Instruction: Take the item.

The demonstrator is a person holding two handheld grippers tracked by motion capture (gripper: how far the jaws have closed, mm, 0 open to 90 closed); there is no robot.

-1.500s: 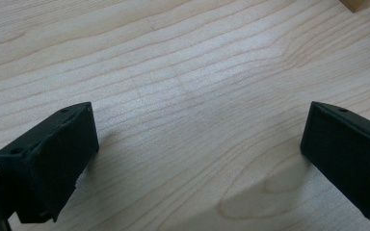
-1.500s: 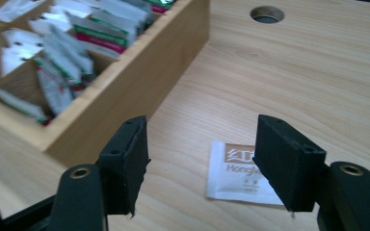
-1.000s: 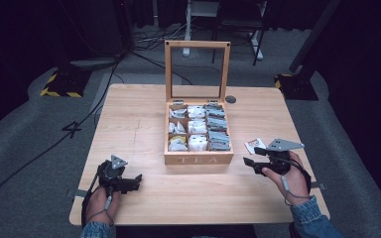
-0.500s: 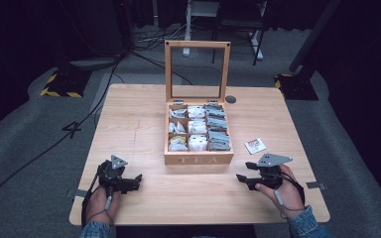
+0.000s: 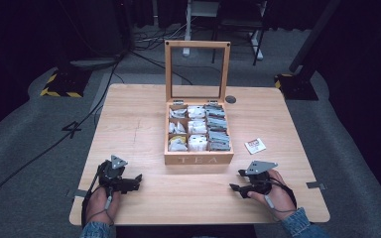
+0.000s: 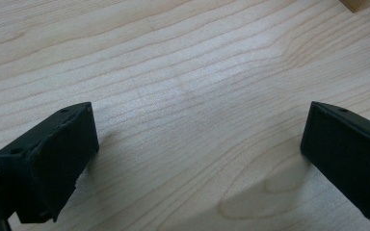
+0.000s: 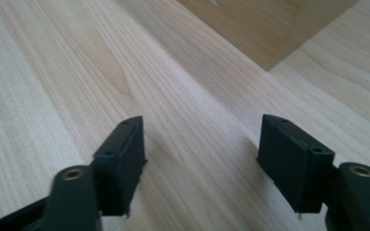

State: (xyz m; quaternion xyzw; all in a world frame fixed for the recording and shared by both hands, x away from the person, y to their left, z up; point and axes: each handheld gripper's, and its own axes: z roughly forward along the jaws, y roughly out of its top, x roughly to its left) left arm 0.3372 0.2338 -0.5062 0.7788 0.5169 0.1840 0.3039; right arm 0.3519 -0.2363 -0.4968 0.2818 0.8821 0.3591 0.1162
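Your right tool (image 5: 238,180) lies low over the near right part of the desk (image 5: 139,124), in front of the right corner of the tea box (image 5: 198,158). Its jaws have just been opening and now they stand wide apart, with nothing between them. In the right gripper view, this tool (image 7: 200,144) has bare wood grain between its two black jaws, and one corner of the box (image 7: 265,29) is ahead at the top.

Your left tool (image 5: 134,181) is at the near left part of the desk, in your left hand (image 5: 101,201), and it points toward the box. Its jaws are also spread and hold nothing. In the left gripper view, this tool (image 6: 200,139) has plain desk surface between the jaws, and a small piece of the box (image 6: 361,4) is in the top right corner.

The tea box stands in the middle of the desk with its glass lid (image 5: 196,69) upright and open. Its compartments are full of tea bags (image 5: 197,128), white ones on the left and in the middle, grey ones in the right column. One single tea bag packet (image 5: 255,146), white with a red mark, lies flat on the desk just to the right of the box. It is apart from your right tool, further from you than your right hand (image 5: 278,191).
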